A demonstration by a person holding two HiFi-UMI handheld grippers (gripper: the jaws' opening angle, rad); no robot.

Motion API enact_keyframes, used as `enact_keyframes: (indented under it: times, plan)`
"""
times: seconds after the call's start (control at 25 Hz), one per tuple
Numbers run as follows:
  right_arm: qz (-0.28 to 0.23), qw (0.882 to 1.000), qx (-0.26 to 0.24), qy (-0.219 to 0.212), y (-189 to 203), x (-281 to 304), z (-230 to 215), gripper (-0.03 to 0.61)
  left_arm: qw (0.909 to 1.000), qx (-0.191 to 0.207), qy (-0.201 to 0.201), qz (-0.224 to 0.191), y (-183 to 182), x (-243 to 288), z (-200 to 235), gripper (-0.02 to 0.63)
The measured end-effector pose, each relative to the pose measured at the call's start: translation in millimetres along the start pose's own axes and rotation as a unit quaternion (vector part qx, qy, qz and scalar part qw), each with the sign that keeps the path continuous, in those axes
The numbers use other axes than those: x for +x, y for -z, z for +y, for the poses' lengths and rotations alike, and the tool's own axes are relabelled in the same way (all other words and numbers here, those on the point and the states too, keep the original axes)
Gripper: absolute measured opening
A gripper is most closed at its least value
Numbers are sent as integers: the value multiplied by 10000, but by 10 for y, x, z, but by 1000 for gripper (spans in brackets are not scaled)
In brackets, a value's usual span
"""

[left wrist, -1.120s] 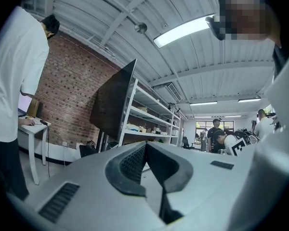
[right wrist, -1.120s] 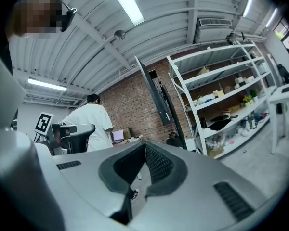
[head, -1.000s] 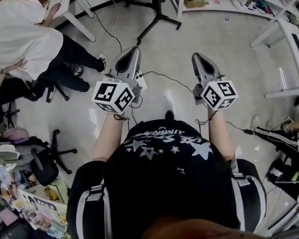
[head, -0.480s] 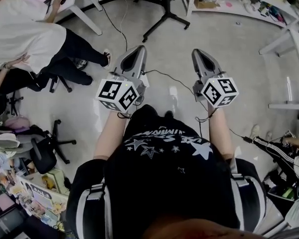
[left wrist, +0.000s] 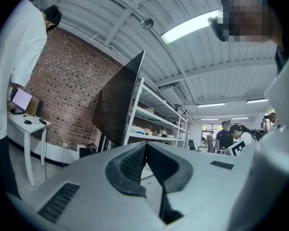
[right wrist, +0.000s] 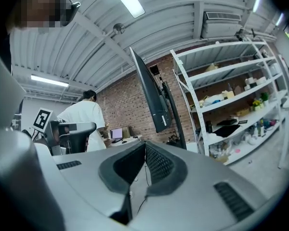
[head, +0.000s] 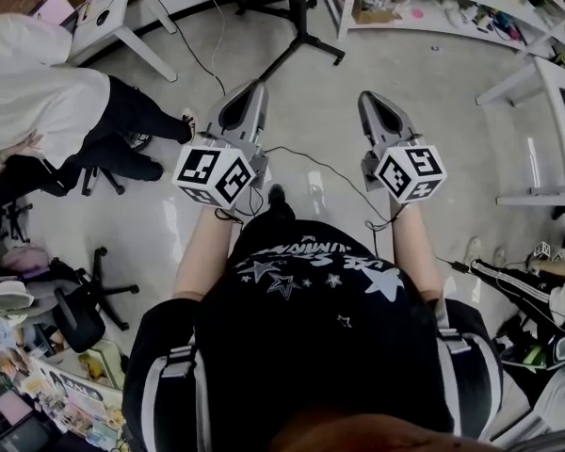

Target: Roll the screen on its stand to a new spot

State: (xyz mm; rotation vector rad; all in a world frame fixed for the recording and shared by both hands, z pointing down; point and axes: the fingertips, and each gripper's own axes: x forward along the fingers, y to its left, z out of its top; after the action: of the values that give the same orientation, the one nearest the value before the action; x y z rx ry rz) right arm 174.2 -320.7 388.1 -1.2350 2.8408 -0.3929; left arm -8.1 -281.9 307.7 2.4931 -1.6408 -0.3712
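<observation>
The dark flat screen (left wrist: pixel 118 105) stands on a black wheeled stand (head: pixel 299 28) at the top middle of the head view, next to white shelving; it also shows edge-on as the screen (right wrist: pixel 150 96) in the right gripper view. Both grippers are held out level over the floor, well short of the stand. My left gripper (head: pixel 251 89) is shut with nothing between its fingertips (left wrist: pixel 143 147). My right gripper (head: pixel 368 99) is shut too, and empty (right wrist: pixel 145 145). Neither touches the screen or stand.
A person in a white top (head: pixel 38 83) bends at a white desk (head: pixel 113 12) on the left. White shelving (head: pixel 433 12) lines the back right, another white desk (head: pixel 546 92) the right. A black cable (head: pixel 330 169) crosses the floor below the grippers. Office chairs (head: pixel 85 299) crowd the lower left.
The person holding the grippers has stepped forward; the floor cable has slid nearer under the grippers and a shoe now shows between them. Both grippers stayed shut.
</observation>
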Motion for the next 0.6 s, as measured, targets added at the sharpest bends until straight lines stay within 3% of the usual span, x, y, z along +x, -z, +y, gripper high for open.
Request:
enact_keyframes:
  times: [0.6]
  plan:
    - [-489, 9976, -99, 486, -600, 1072, -103, 6, 9995, -7, 204, -243, -406, 632, 937, 11]
